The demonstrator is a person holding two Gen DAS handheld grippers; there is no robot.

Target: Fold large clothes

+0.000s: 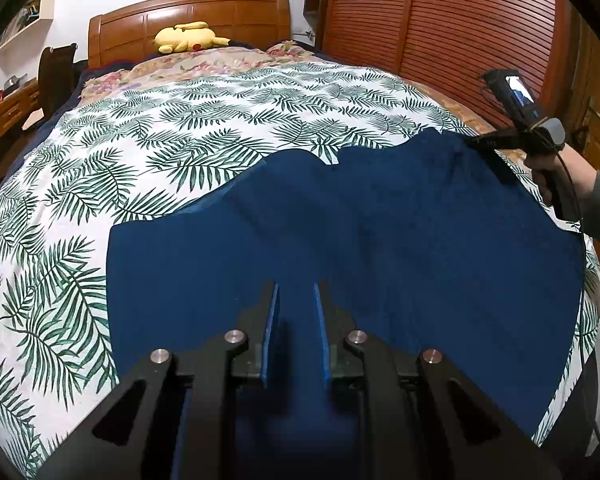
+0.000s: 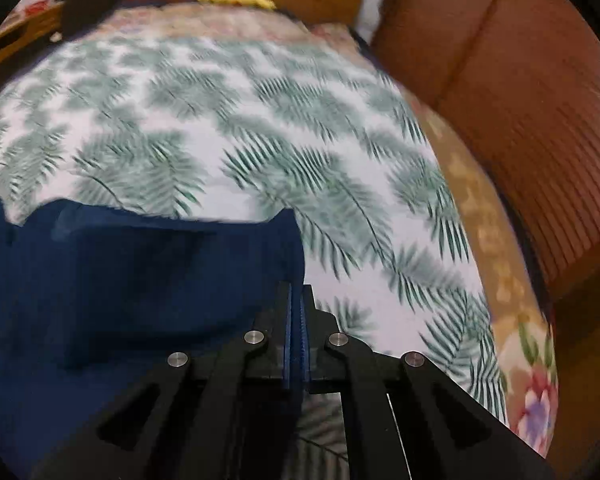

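Note:
A large dark blue garment (image 1: 360, 240) lies spread on the leaf-print bedspread (image 1: 160, 140). My left gripper (image 1: 296, 292) is open, hovering low over the garment's near part, with cloth under the gap between its fingers. My right gripper (image 2: 298, 292) is shut on the garment's right edge (image 2: 140, 280). It also shows in the left wrist view (image 1: 476, 142), pinching the garment's far right corner and lifting it a little. The right wrist view is motion-blurred.
A yellow plush toy (image 1: 188, 38) lies by the wooden headboard (image 1: 188, 12). A slatted wooden wardrobe (image 1: 440, 20) stands close along the bed's right side. A dark chair (image 1: 56, 76) and a desk stand to the left.

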